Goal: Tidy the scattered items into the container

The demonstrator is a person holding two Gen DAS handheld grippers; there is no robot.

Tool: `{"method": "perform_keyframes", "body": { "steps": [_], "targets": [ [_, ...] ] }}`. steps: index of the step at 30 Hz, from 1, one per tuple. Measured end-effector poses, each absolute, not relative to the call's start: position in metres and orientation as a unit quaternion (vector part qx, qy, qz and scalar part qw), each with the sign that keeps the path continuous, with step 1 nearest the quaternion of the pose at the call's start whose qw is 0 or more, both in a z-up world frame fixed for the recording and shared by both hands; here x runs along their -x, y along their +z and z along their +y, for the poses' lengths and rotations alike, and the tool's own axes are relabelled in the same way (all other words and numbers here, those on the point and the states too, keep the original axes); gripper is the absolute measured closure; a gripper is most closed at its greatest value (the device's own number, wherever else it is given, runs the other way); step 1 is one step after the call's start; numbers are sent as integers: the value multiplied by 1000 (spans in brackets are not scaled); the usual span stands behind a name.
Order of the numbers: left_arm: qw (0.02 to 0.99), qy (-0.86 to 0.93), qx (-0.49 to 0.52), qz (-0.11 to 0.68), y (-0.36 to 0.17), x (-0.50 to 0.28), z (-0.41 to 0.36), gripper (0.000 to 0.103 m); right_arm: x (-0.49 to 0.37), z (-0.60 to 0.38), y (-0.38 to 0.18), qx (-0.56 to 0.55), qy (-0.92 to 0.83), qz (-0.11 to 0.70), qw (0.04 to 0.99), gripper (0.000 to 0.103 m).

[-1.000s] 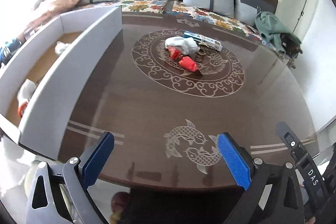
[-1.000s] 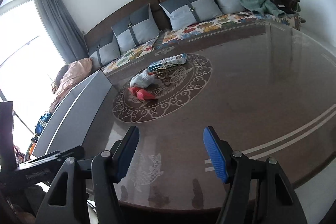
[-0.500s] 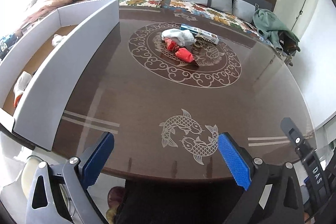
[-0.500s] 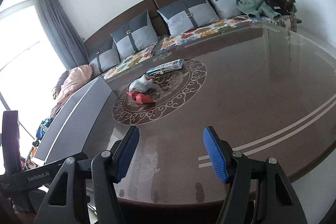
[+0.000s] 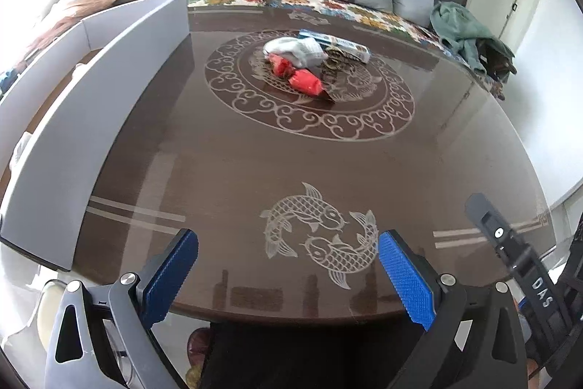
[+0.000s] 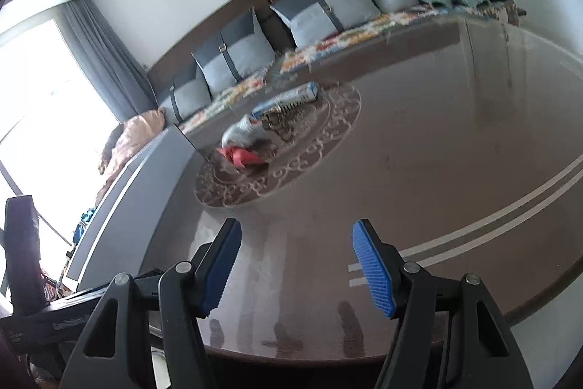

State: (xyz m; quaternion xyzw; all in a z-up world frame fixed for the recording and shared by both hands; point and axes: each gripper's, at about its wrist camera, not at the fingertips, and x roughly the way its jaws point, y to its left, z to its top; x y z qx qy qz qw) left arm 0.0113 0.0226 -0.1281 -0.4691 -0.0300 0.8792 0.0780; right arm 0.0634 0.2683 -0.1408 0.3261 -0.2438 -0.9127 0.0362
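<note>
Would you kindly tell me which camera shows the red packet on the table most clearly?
The left wrist view: the red packet lies sharp and unobstructed beside the white sock. The right wrist view shows it smaller, blurred and at a flatter angle.

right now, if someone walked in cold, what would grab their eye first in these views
The small heap at the middle of the dark round table: a red packet, a white sock and a blue-and-white box behind them. Next, the tall grey container along the table's left edge. Both the left tool and right tool hang open near the front rim, empty.
</note>
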Motion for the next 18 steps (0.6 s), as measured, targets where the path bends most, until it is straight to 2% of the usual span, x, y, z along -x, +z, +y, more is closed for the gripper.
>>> {"method": "perform_keyframes", "body": {
  "steps": [18],
  "targets": [
    [52,879,473,-28,-129,-9,18,2,-61,257,-145,-347,-913,-213,35,38]
  ]
}}
